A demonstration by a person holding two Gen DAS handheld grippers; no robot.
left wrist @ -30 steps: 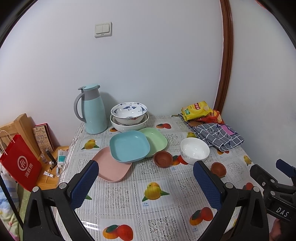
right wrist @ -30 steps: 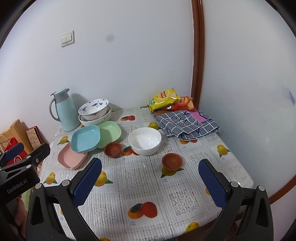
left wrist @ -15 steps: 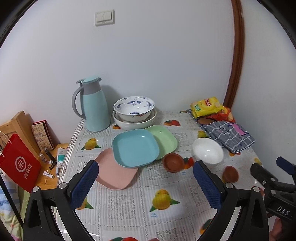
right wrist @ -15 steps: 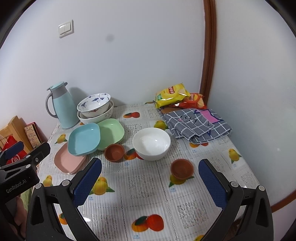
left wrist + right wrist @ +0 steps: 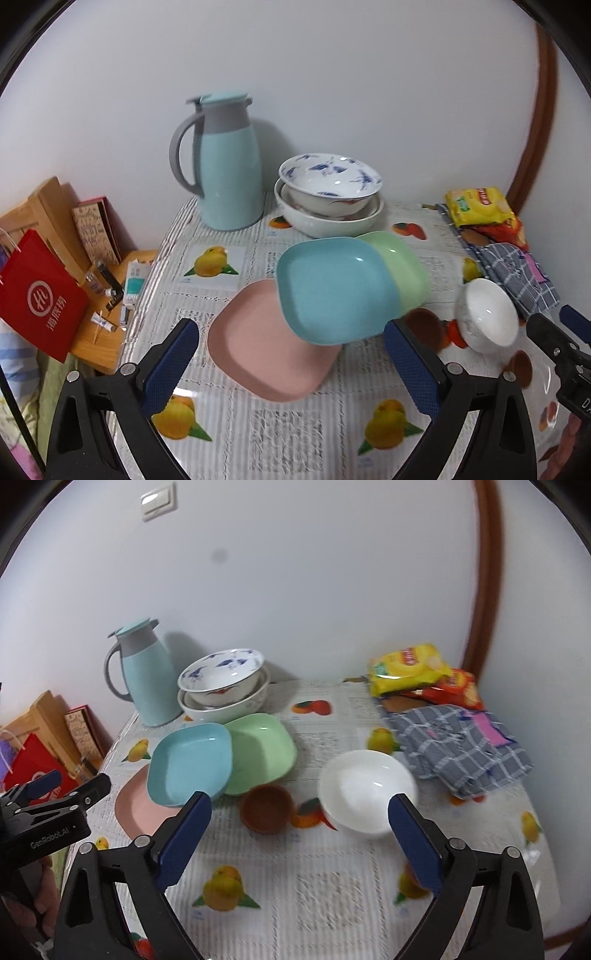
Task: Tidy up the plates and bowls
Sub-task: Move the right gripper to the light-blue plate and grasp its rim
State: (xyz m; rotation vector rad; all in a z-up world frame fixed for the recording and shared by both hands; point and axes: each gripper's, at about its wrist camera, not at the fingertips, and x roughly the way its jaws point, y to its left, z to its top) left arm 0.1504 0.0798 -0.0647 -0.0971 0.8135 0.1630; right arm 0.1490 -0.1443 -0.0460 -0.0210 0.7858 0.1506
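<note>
Approaching the dishes, we hold each hand-held gripper, left (image 5: 291,363) and right (image 5: 299,834), spread and empty, the right one's jaws just narrowing; next we must grip the white bowl (image 5: 367,794).

The right gripper (image 5: 297,827) hangs over a fruit-print tablecloth (image 5: 332,886), its blue-padded jaws wide but just closing a little, nothing between them. Ahead sit a round white bowl (image 5: 365,794) and a small brown clay bowl (image 5: 266,808). Behind, a square blue plate (image 5: 190,764) overlaps a green plate (image 5: 262,753) and a pink plate (image 5: 138,806)
</note>
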